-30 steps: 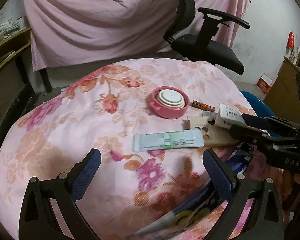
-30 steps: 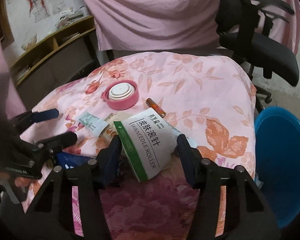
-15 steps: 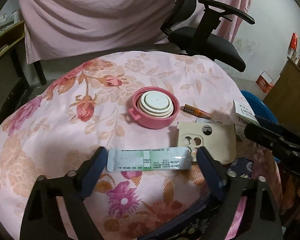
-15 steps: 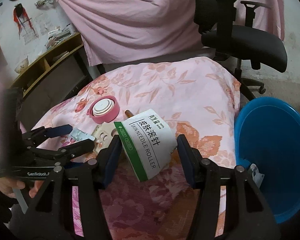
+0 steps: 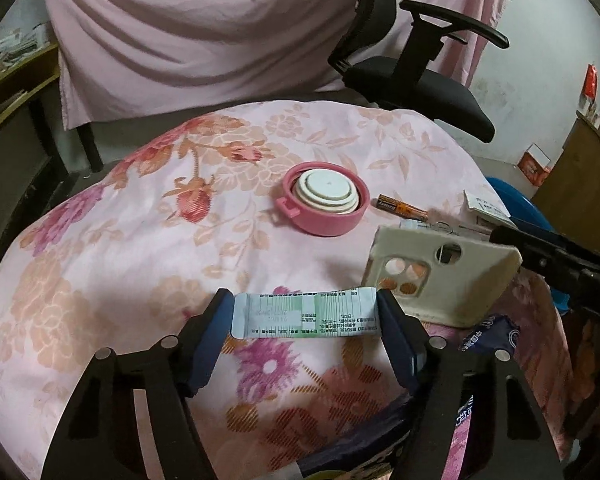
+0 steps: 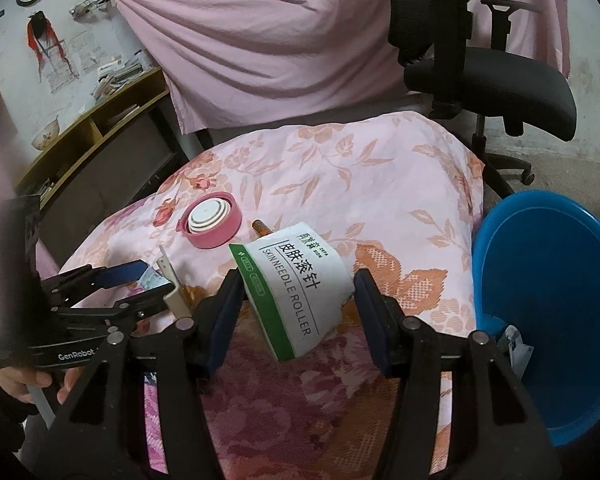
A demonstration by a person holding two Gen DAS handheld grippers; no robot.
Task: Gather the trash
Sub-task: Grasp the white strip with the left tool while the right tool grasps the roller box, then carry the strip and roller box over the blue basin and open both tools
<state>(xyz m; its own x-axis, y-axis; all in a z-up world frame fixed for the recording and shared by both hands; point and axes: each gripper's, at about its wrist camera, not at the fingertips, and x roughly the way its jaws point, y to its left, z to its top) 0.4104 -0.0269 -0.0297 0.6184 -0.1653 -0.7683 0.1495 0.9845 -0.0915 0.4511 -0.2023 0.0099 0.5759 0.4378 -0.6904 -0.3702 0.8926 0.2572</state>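
Left wrist view first: the left gripper [image 5: 306, 316] sits at the bottom of the frame, and its jaws have just been closing in on a long flat green-and-white packet [image 5: 306, 316]. Both pads now look pressed against the packet's short ends, so I'd call that grasped, though the packet isn't clearly off the floral cloth [image 5: 140, 240] yet. Just right of it, a cream phone case [image 5: 440, 276] stands tipped up on edge. Further up the middle there's a pink lid [image 5: 324, 198] with a battery [image 5: 402, 208] just to its right. A dark blue wrapper [image 5: 488, 332] peeks out at lower right.

Right wrist view: the right gripper [image 6: 298, 300] in the lower middle is clamped on a white box with a green stripe [image 6: 296, 292], held off the cloth. The blue bin [image 6: 548, 360] sits at the right edge, near the box but not under it. There's one scrap [image 6: 514, 350] at the bin's near rim.

Progress-wise I'd say it's early going: two pieces are gripped and neither is binned. The lid, battery, case and wrapper are all left on the cloth.
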